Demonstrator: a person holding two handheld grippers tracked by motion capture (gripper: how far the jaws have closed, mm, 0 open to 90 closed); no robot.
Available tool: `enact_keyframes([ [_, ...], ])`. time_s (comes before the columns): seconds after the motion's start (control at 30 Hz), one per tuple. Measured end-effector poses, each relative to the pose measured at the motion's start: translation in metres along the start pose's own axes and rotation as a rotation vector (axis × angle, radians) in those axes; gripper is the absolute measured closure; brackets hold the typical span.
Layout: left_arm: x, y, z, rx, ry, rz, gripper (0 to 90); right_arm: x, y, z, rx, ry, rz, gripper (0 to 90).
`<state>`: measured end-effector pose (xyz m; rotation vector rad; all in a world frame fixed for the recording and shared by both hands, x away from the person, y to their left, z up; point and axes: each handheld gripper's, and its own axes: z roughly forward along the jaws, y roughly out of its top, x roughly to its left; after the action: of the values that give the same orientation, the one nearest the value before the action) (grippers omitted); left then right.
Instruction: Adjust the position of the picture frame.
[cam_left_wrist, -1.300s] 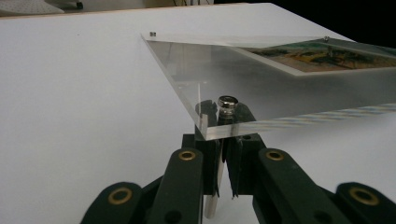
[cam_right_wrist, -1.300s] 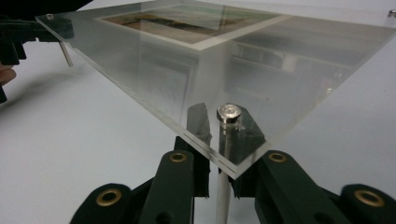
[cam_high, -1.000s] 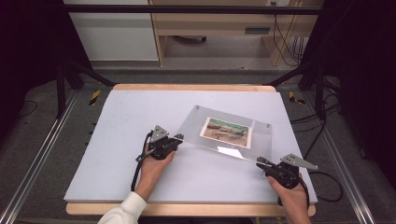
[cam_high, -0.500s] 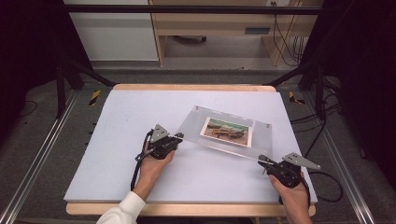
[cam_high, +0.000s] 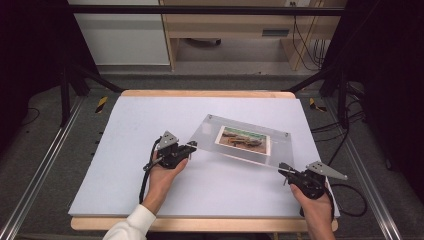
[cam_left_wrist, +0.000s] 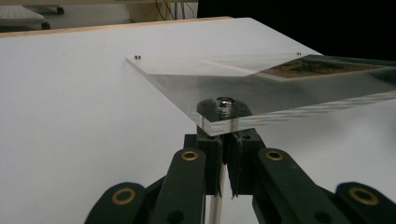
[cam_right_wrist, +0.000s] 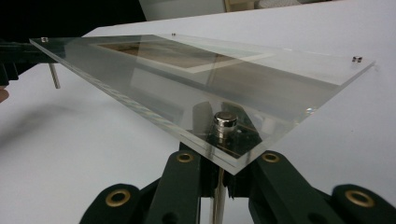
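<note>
We hold a clear acrylic photo frame (cam_high: 245, 142) by its two near corners, and the change over the last second is small. In the high view a second ago, the frame's near edge sat a touch closer to the far side of the white table (cam_high: 125, 140); now it has drifted slightly toward us, with both hands almost where they were. The left gripper (cam_high: 189, 147) has its jaws pressed together under the left corner, clamped on the thin metal standoff leg (cam_left_wrist: 215, 205) that hangs below the corner bolt (cam_left_wrist: 224, 105). The right gripper (cam_high: 284, 170) is closed the same way on the leg (cam_right_wrist: 217, 200) beneath its own corner. The frame, with a landscape photo (cam_high: 243, 139) sandwiched inside, appears lifted at our edge and tilted, its far corners low near the table. We judge the grip is settled and the carry has barely begun.
</note>
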<state>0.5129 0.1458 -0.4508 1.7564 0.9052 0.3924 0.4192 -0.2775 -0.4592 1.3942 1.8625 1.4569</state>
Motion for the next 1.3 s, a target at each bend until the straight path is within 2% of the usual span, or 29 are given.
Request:
enact_keyframes([
  [0.2, -0.007, 0.005, -0.005, -0.022, -0.002, 0.032, 84.7, -0.002, 0.006, -0.004, -0.024, -0.002, 0.005, 84.3],
  [0.3, -0.009, 0.006, -0.008, -0.023, -0.005, 0.021, 84.7, -0.002, 0.010, -0.006, -0.035, 0.001, 0.001, 84.1],
  [0.57, -0.009, 0.011, -0.020, -0.057, 0.026, 0.013, 84.7, 0.004, 0.021, -0.003, -0.032, 0.022, -0.020, 83.6],
  [0.63, -0.006, 0.013, -0.028, -0.074, 0.047, 0.011, 84.7, 0.007, 0.026, 0.001, -0.037, 0.028, -0.028, 83.6],
  [0.9, 0.001, 0.016, -0.049, -0.103, 0.081, 0.016, 84.5, 0.015, 0.041, 0.018, -0.046, 0.055, -0.060, 83.7],
  [1.0, 0.006, 0.016, -0.061, -0.115, 0.109, 0.016, 84.4, 0.022, 0.047, 0.030, -0.045, 0.071, -0.064, 83.7],
  [1.3, 0.012, 0.015, -0.088, -0.154, 0.163, 0.018, 84.3, 0.036, 0.060, 0.051, -0.053, 0.105, -0.086, 83.8],
])
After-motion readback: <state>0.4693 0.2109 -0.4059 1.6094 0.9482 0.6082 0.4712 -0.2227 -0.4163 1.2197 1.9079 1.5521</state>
